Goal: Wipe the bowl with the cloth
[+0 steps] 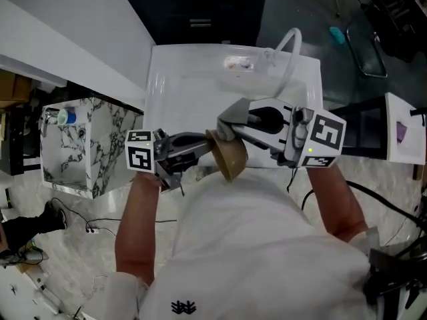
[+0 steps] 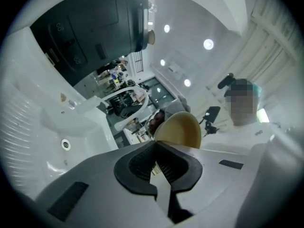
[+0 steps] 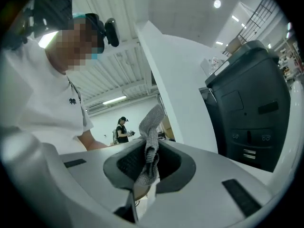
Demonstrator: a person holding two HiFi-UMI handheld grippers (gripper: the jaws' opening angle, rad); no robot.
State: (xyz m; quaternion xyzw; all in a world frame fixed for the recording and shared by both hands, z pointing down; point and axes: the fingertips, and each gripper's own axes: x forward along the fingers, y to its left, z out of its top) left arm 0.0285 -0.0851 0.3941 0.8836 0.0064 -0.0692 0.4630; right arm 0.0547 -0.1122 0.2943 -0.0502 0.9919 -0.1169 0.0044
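Note:
A tan bowl [image 1: 230,157] hangs tilted in front of my chest, over the near edge of a white sink. My left gripper [image 1: 203,157] is shut on the bowl's rim. In the left gripper view the bowl [image 2: 183,129] rises just beyond the closed jaws of the left gripper [image 2: 156,167]. My right gripper [image 1: 223,131] comes in from the right, its tips just above the bowl. In the right gripper view the right gripper [image 3: 147,163] is shut on a grey knitted cloth [image 3: 151,127], which sticks up out of the jaws. I cannot make out the cloth in the head view.
The white sink [image 1: 200,79] with a curved white faucet [image 1: 287,52] lies ahead. A marble-patterned block [image 1: 87,145] stands to the left, with cables on the floor below it. A dark appliance [image 2: 95,27] looms near the sink. A person [image 3: 122,129] stands far off.

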